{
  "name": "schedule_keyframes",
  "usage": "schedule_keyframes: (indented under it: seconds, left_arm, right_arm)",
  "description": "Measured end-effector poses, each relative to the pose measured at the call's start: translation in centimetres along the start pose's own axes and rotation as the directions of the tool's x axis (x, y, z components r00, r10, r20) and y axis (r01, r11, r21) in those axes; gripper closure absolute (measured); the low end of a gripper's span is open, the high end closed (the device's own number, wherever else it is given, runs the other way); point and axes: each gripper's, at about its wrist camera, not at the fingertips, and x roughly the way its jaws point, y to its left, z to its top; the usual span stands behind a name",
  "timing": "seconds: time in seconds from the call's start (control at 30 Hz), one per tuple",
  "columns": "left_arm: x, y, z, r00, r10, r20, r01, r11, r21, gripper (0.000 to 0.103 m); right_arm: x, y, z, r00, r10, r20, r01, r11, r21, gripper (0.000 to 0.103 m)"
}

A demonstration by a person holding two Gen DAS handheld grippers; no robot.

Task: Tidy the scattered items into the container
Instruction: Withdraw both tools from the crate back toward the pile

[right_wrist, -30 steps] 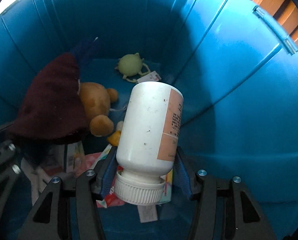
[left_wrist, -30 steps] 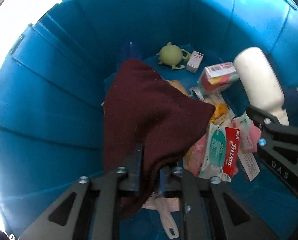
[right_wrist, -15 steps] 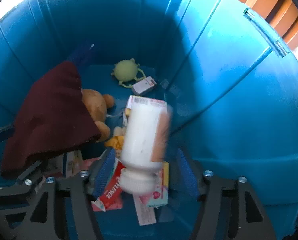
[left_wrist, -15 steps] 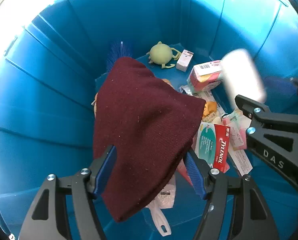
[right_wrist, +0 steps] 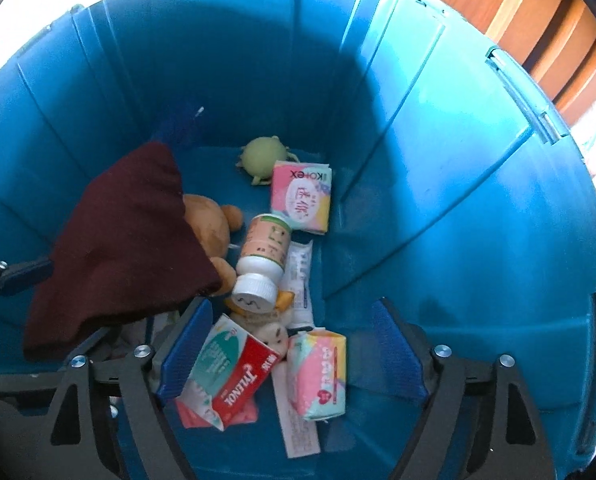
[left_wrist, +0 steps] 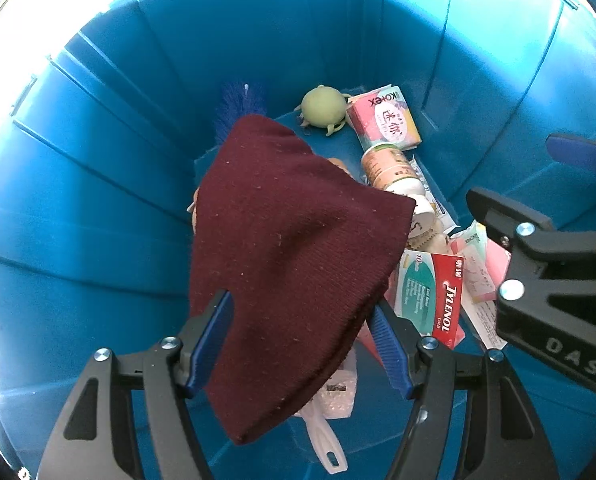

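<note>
Both grippers are over the blue container [left_wrist: 97, 208], also in the right wrist view [right_wrist: 438, 200]. My left gripper [left_wrist: 302, 340] is open; the maroon knit cloth [left_wrist: 293, 248] hangs between its blue pads and drapes over a brown plush toy [right_wrist: 209, 228]. It also shows in the right wrist view [right_wrist: 125, 240]. My right gripper [right_wrist: 289, 356] is open and empty. The white pill bottle [right_wrist: 263, 256] lies on the container floor among the other items; it also shows in the left wrist view [left_wrist: 390, 168].
On the container floor lie a green turtle toy [right_wrist: 263, 156], a Kotex pack [right_wrist: 302, 196], a Tylenol box [right_wrist: 233, 372], a pastel pack [right_wrist: 322, 372] and a blue brush [left_wrist: 239, 108]. Wooden furniture [right_wrist: 538, 28] stands beyond the rim.
Both grippers opened. The right one let go of the white bottle, which dropped onto the container floor. The left one let go of the maroon cloth, which now lies loose between its pads.
</note>
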Motion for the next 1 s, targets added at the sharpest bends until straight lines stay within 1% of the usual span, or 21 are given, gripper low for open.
schedule_keyframes:
  seconds: [0.13,0.2,0.27,0.37,0.57,0.67,0.8,0.93,1.0]
  left_arm:
    - [-0.9,0.5,-0.3,1.000,-0.003,-0.008,0.003,1.000,-0.013,0.036]
    - [-1.7,1.2,-0.5,1.000,-0.007,-0.016,0.006,0.999,-0.038,0.036]
    - [-3.3,1.8,-0.9,1.000,-0.009,-0.001,0.009,0.999,-0.048,0.036]
    - [-6.5,2.7,-1.9,0.998,0.000,0.058,0.003,0.999,-0.051,0.036]
    - [-12.4,5.1,-4.4,0.989,-0.031,0.146,0.045,0.995,-0.094,0.035]
    - [-15.4,6.4,-5.4,0.978,-0.037,0.206,0.060,0.992,-0.110,0.035]
    - [-19.4,9.0,-7.1,0.954,-0.039,0.298,0.084,0.987,-0.140,0.035]
    - [-22.0,12.5,-9.8,0.933,-0.020,0.358,0.090,0.980,-0.178,0.035]
    - [-22.6,14.6,-11.6,0.928,0.001,0.371,0.080,0.976,-0.202,0.035]
  right_arm:
    - [-0.6,-0.2,0.2,0.999,0.038,0.017,-0.038,0.999,0.015,0.011]
    - [-1.5,-0.3,0.3,0.996,0.077,0.043,-0.078,0.997,0.026,0.001]
    - [-2.7,-0.4,0.5,0.991,0.100,0.084,-0.103,0.994,0.030,0.000]
    - [-4.7,-0.3,0.5,0.981,0.117,0.154,-0.122,0.992,0.026,0.000]
    - [-8.9,0.1,0.0,0.959,0.133,0.252,-0.139,0.990,0.006,0.000]
    - [-12.2,0.8,-0.6,0.939,0.151,0.308,-0.154,0.988,-0.014,0.000]
    - [-17.3,2.7,-1.5,0.905,0.164,0.393,-0.152,0.986,-0.063,0.000]
    - [-21.2,5.7,-2.4,0.869,0.194,0.455,-0.163,0.981,-0.107,0.000]
    - [-22.7,8.0,-2.9,0.854,0.202,0.480,-0.160,0.979,-0.128,0.000]
